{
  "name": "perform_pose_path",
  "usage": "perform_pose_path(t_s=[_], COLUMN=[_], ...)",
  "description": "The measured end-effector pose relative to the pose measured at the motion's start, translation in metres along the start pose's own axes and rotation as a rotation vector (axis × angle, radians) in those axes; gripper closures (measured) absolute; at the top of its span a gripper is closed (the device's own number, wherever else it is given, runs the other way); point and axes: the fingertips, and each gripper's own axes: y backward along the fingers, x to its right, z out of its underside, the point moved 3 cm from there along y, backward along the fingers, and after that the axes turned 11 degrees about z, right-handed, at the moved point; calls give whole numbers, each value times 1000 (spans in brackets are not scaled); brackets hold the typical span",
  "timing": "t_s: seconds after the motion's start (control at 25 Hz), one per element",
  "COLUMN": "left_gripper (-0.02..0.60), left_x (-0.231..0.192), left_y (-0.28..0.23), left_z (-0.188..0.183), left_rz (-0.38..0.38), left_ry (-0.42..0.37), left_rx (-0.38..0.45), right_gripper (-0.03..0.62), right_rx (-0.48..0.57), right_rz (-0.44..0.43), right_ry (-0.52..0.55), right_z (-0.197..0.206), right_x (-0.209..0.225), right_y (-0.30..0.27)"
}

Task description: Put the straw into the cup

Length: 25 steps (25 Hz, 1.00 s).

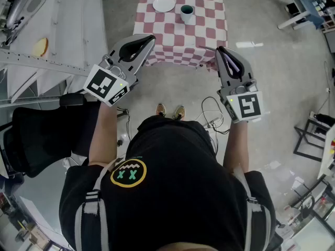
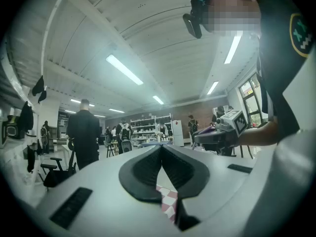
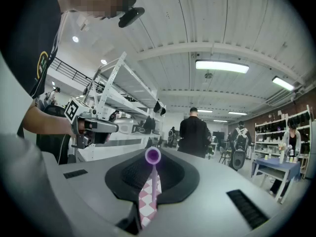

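A white cup (image 1: 187,13) with a dark inside stands on the table (image 1: 209,30) with the red-and-white checked cloth, far ahead of both grippers. My right gripper (image 1: 219,48) is held level short of the table's near edge, shut on a purple straw (image 1: 234,64). The straw lies along the jaws, and its open end (image 3: 152,155) faces the camera in the right gripper view. My left gripper (image 1: 153,37) is level at the left, also short of the table, shut with nothing in it (image 2: 161,148). Each gripper shows in the other's view: right (image 2: 222,132), left (image 3: 94,125).
A white plate (image 1: 164,4) lies on the cloth left of the cup. A grey metal structure (image 1: 47,51) stands at the left and a black chair (image 1: 42,135) beside me. Cables (image 1: 212,114) lie on the floor. Several people stand in the background (image 3: 193,132).
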Motion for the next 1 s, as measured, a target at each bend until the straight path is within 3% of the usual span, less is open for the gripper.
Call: perform_pose_path(t_s=[1.0], left_gripper=[563], left_x=[-6], left_y=[-5], left_z=[2], left_rz=[10], left_ry=[1], left_rx=[0], right_gripper=[545], right_rx=[21], right_rz=[23], right_ry=[-14], right_z=[-2], right_x=[2], right_y=[-4])
